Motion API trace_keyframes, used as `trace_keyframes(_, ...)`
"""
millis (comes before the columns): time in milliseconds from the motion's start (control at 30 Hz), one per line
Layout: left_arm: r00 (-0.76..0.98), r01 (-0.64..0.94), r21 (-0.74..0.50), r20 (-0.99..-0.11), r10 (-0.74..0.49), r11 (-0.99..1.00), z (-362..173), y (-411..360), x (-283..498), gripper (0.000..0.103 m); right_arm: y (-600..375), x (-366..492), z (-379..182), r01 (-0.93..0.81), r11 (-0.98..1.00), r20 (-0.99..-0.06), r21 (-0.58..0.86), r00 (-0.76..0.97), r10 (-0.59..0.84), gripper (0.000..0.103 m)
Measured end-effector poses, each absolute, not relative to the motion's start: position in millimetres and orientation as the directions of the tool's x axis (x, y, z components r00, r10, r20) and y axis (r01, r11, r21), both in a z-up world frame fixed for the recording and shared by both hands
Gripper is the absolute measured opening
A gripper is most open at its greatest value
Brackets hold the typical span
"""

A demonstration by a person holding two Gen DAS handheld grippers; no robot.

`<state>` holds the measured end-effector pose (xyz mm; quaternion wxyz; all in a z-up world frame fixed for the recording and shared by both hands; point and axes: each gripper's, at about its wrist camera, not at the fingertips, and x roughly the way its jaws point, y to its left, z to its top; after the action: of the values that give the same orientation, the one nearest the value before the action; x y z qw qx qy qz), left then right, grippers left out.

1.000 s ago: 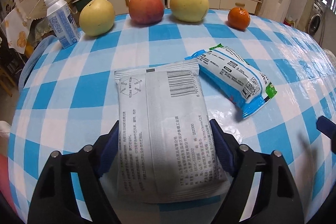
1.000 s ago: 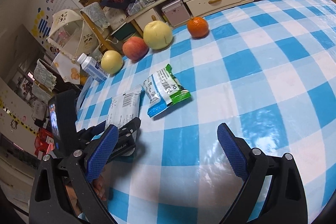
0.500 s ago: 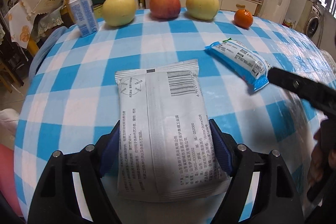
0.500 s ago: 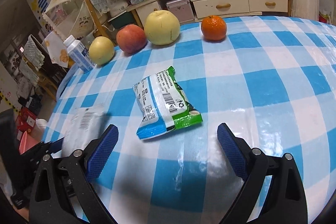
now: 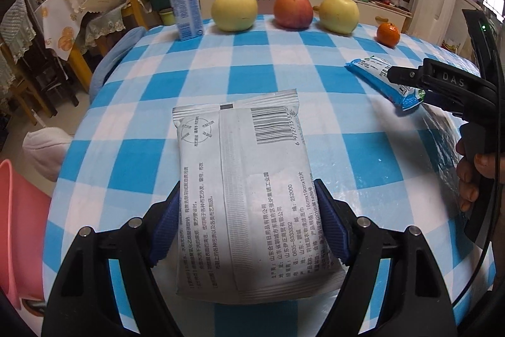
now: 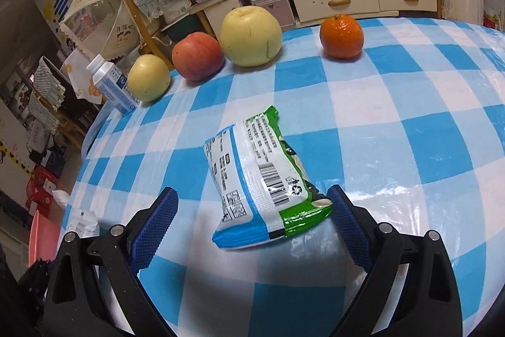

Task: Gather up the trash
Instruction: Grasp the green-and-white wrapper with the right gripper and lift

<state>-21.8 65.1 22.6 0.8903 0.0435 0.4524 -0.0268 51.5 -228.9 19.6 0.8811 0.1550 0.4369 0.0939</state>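
Note:
My left gripper point(image 5: 246, 226) is shut on a grey-white printed wipes packet point(image 5: 249, 179) and holds it above the blue-checked table point(image 5: 157, 84). A blue, white and green snack wrapper point(image 6: 262, 182) lies on the table; its near end sits between the open fingers of my right gripper point(image 6: 252, 223). The same wrapper point(image 5: 378, 78) shows at the right of the left wrist view, partly hidden by the right gripper's black body point(image 5: 448, 87).
Along the far table edge stand a small white-and-blue bottle point(image 5: 184, 5), a yellow pear point(image 5: 233, 10), a red apple point(image 5: 293, 10), a second yellow pear point(image 5: 339, 13) and an orange point(image 5: 388, 34). A pink bin point(image 5: 15, 226) sits below the table's left edge.
My left gripper has drawn back and lifted with the packet. My right gripper has moved forward to the snack wrapper, so that its end now lies between the open fingers.

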Motion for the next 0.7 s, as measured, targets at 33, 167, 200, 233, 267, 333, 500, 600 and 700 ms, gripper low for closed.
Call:
trace_keyframes(33, 0.591, 0.08, 0.059, -0.806, 0.0, 0.995, 23, 68, -24, 0.078, -228, 53, 20, -0.032, 0.934, -0.74, 0.356, 0.601, 0.303, 0.094)
trace_keyframes(167, 0.593, 0.043, 0.056, -0.805, 0.02, 0.998, 25, 81, -30, 0.078, -220, 56, 20, -0.047, 0.946, -0.747, 0.321, 0.602, 0.283, 0.076)
trace_keyframes(200, 0.595, 0.034, 0.058, -0.803, 0.027, 0.998, 25, 84, -31, 0.078, -216, 56, 20, -0.054, 0.952, -0.753, 0.3, 0.599, 0.271, 0.072)
trace_keyframes(233, 0.596, 0.028, 0.061, -0.802, 0.033, 0.998, 25, 87, -32, 0.078, -213, 56, 20, -0.058, 0.958, -0.758, 0.282, 0.598, 0.26, 0.069)
trace_keyframes(267, 0.597, 0.022, 0.066, -0.801, 0.04, 0.998, 25, 89, -34, 0.078, -209, 56, 20, -0.064, 0.965, -0.764, 0.256, 0.598, 0.242, 0.064)
trace_keyframes(333, 0.601, 0.009, 0.077, -0.797, 0.056, 0.997, 25, 94, -37, 0.079, -202, 55, 19, -0.079, 0.973, -0.771, 0.215, 0.598, 0.219, 0.062)
trace_keyframes(500, 0.621, -0.003, 0.094, -0.78, 0.075, 0.996, 27, 103, -41, 0.079, -191, 53, 18, -0.116, 0.982, -0.776, 0.15, 0.602, 0.189, 0.056)
trace_keyframes(600, 0.63, -0.006, 0.094, -0.773, 0.077, 0.996, 29, 107, -41, 0.079, -187, 50, 19, -0.133, 0.983, -0.775, 0.129, 0.604, 0.184, 0.054)
trace_keyframes(700, 0.638, -0.001, 0.096, -0.767, 0.075, 0.995, 31, 108, -42, 0.079, -183, 45, 21, -0.15, 0.983, -0.773, 0.108, 0.609, 0.178, 0.042)
